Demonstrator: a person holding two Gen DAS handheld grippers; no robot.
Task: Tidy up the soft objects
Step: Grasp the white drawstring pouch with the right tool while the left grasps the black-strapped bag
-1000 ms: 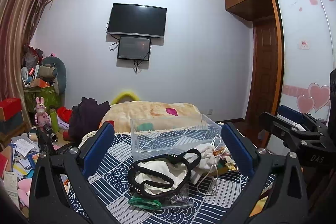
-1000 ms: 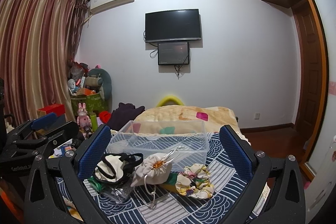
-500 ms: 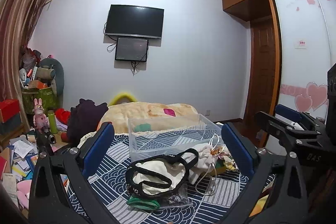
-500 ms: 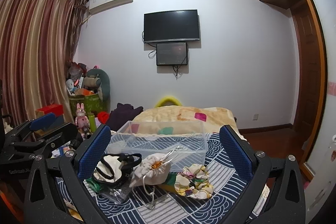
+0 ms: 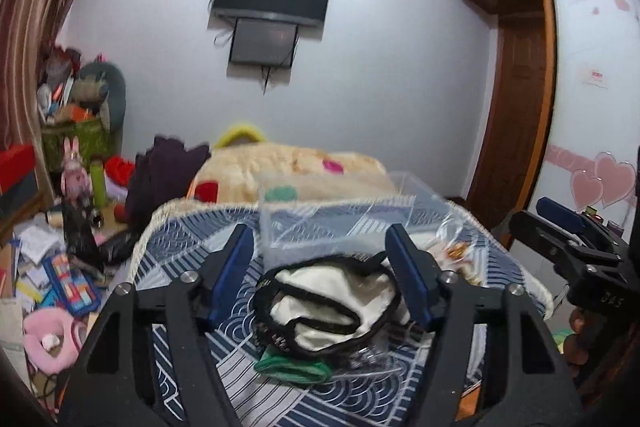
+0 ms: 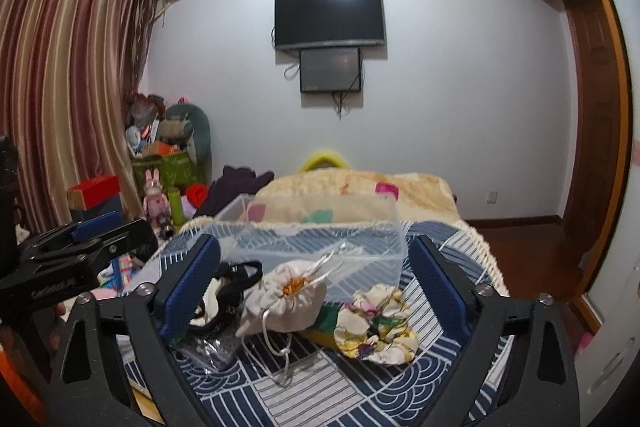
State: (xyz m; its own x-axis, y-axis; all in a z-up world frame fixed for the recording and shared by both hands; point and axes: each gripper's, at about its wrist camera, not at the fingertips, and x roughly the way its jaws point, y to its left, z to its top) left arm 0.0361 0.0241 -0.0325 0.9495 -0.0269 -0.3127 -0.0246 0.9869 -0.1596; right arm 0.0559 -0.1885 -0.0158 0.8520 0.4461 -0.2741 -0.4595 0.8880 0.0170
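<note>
A cream pouch with black straps (image 5: 328, 301) lies on the blue patterned cloth (image 5: 192, 239), over a green item (image 5: 294, 367) and a clear bag. My left gripper (image 5: 320, 267) is open, its jaws narrowed either side of the pouch, empty. In the right wrist view a white drawstring bag (image 6: 286, 301) and a floral scrunchie (image 6: 376, 323) lie in front of a clear plastic box (image 6: 320, 239). My right gripper (image 6: 316, 285) is open wide and empty above them. The black-strapped pouch (image 6: 228, 283) shows at its left finger.
The clear box (image 5: 320, 223) stands behind the pouch. A beige blanket (image 5: 288, 171) lies at the far end. Clutter, toys and papers (image 5: 52, 267) cover the floor on the left. A wooden door (image 6: 596, 131) and wardrobe are on the right.
My left gripper has moved forward and down toward the black-strapped pouch and its jaws have narrowed. My right gripper has moved slightly closer to the drawstring bag.
</note>
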